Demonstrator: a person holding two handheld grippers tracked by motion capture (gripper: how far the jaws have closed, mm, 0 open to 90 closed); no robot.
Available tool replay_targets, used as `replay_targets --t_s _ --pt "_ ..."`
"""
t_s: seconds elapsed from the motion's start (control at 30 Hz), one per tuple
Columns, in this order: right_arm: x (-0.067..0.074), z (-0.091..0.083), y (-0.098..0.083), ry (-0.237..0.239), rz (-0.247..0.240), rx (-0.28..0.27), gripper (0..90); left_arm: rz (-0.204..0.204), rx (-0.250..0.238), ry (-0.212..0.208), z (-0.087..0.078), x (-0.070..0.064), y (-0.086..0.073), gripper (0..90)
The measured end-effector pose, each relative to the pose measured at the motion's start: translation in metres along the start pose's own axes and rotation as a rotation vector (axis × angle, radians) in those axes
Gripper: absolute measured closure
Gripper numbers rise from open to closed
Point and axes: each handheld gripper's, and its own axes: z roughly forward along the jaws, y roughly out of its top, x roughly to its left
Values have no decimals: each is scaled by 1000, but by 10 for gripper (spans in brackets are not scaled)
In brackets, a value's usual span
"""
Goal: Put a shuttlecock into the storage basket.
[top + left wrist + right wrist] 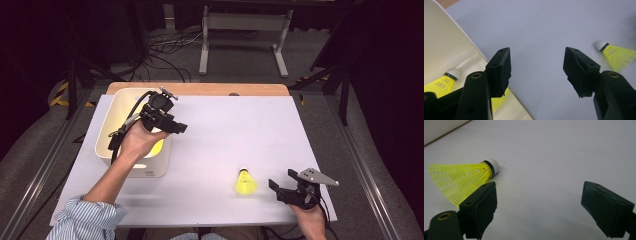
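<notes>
A yellow shuttlecock [246,183] with a white cork lies on the grey table mat, front right. My right gripper [281,186] sits just right of it, jaws open and empty. In the right gripper view the shuttlecock [461,180] lies beyond the left jaw, outside the gap of my right gripper [539,195]. My left gripper [176,126] hovers over the right rim of a white bin [107,142], open with nothing between its jaws. In the left gripper view, my left gripper [537,67] looks down on a second yellow shuttlecock [444,81] inside the bin [446,45].
The left gripper view also catches the table's shuttlecock [617,53] at far right. The mat [235,130] lies on a wooden table whose far edge [200,89] shows. Metal rails run along both sides, with cables and a stand on the floor beyond.
</notes>
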Motion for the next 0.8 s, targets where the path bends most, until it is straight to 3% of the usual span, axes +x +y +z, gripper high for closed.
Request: replay_targets --t_s 0.8 --pt "1 0 0 3 2 -1 139 21 9 -26 9 -13 3 400"
